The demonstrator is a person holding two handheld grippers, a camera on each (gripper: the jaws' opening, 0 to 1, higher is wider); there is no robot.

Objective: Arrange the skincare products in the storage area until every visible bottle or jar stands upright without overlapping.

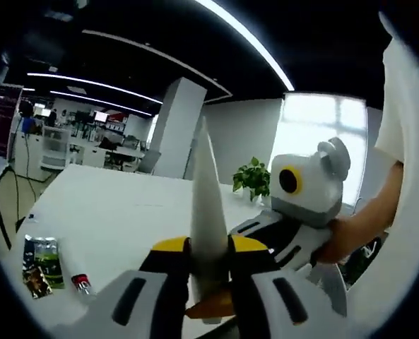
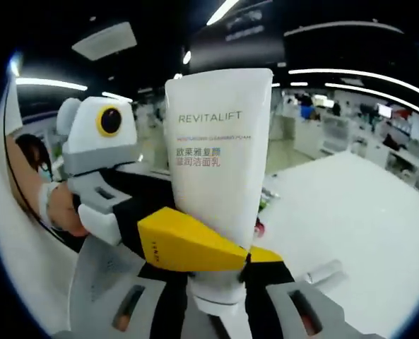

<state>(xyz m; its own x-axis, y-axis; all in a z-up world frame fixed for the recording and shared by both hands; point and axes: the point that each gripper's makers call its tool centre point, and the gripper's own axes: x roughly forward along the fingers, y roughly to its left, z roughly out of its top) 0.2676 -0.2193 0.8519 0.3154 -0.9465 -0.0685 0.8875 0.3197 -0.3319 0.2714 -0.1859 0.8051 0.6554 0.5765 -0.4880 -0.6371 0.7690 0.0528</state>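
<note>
The white squeeze tube printed REVITALIFT [image 2: 220, 169] is up in the air above the white worktop [image 2: 350, 219], both tongs pinching it: right tongs [image 2: 220, 272] near its cap, left tongs [image 1: 209, 272] edge-on. Best lowered cap-down, level, released only once steady.

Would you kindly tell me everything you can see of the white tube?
The tube is a white, matte, plastic-looking squeeze tube printed "REVITALIFT" above small grey lines of text. It stands cap-down with its flat crimped end up, in the air above the white table. In the right gripper view the right gripper is shut on its lower part near the cap. The left gripper view shows it edge-on, thin and tapering upward, within the left gripper.
</note>
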